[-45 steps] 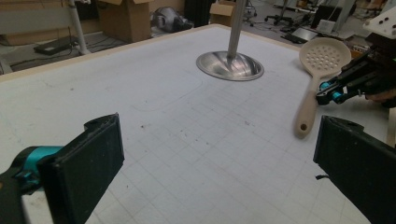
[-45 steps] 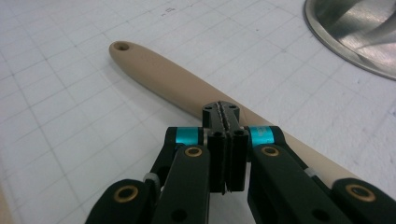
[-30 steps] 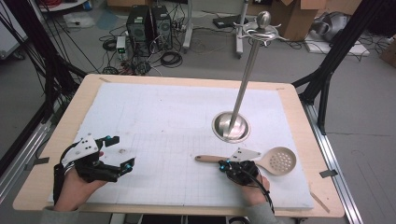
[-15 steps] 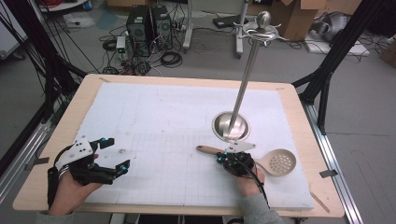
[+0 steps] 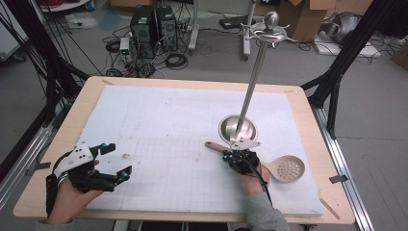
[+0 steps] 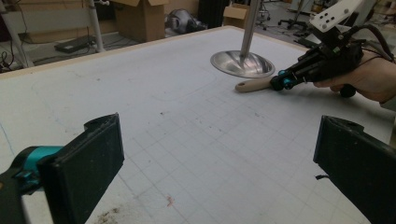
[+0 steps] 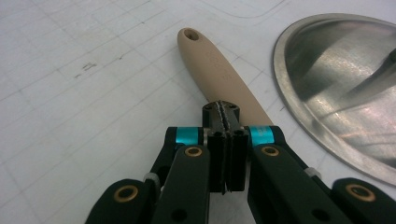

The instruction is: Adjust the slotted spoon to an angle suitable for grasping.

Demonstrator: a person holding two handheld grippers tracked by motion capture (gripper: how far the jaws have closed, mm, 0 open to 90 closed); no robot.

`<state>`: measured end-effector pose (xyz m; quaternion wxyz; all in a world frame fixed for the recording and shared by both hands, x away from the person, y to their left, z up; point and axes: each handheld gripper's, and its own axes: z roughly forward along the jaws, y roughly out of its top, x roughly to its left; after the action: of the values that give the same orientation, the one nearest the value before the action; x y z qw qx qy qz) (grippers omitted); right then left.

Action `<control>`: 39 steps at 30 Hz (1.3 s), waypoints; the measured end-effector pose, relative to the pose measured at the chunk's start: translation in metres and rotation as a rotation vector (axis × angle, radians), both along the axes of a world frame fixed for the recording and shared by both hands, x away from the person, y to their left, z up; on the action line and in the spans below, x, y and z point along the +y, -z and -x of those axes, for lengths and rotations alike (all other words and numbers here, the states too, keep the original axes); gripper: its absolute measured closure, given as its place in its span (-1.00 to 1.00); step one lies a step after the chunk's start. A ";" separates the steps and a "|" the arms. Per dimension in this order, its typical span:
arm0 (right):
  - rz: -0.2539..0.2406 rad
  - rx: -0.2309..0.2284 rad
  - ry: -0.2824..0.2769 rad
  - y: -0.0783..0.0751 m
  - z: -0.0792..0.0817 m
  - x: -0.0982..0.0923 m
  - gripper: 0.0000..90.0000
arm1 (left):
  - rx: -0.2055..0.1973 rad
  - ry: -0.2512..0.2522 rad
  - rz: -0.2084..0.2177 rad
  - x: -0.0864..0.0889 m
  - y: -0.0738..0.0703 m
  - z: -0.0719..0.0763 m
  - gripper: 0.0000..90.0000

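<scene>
Two hand-held grippers noted: right hand-held gripper (image 5: 230, 155) has its jaws together above the beige perforated plastic spoon (image 5: 281, 168)'s handle, beside the steel stand base (image 5: 237, 129); left hand-held gripper (image 5: 114, 160) gapes wide, holding nothing.

The left gripper (image 5: 114, 161) rests low with fingers spread wide, while the right gripper's (image 5: 227, 156) fingers are pressed together.

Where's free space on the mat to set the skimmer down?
Bare: the mat between the left gripper and the stand base, and the whole far-left stretch. Crowded: near right, where the right gripper, skimmer and base sit close together.
</scene>
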<state>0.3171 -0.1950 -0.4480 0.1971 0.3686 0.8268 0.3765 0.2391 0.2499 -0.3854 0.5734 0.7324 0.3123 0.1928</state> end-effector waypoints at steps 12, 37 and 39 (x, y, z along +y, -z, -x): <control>-0.036 -0.009 -0.042 -0.007 0.002 -0.004 0.99 | 0.001 -0.006 0.003 0.003 0.000 0.000 -0.95; 0.033 0.027 -0.297 -0.042 0.011 -0.070 -0.37 | 0.018 0.026 -0.009 -0.010 0.004 -0.010 -0.95; 0.039 0.035 -0.308 -0.043 0.011 -0.073 -0.49 | 0.022 0.024 -0.007 -0.010 0.005 -0.010 -0.95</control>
<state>0.3063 -0.2681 -0.4048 0.1298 0.2401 0.8839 0.3798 0.2488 0.2399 -0.3901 0.5697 0.7402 0.3090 0.1792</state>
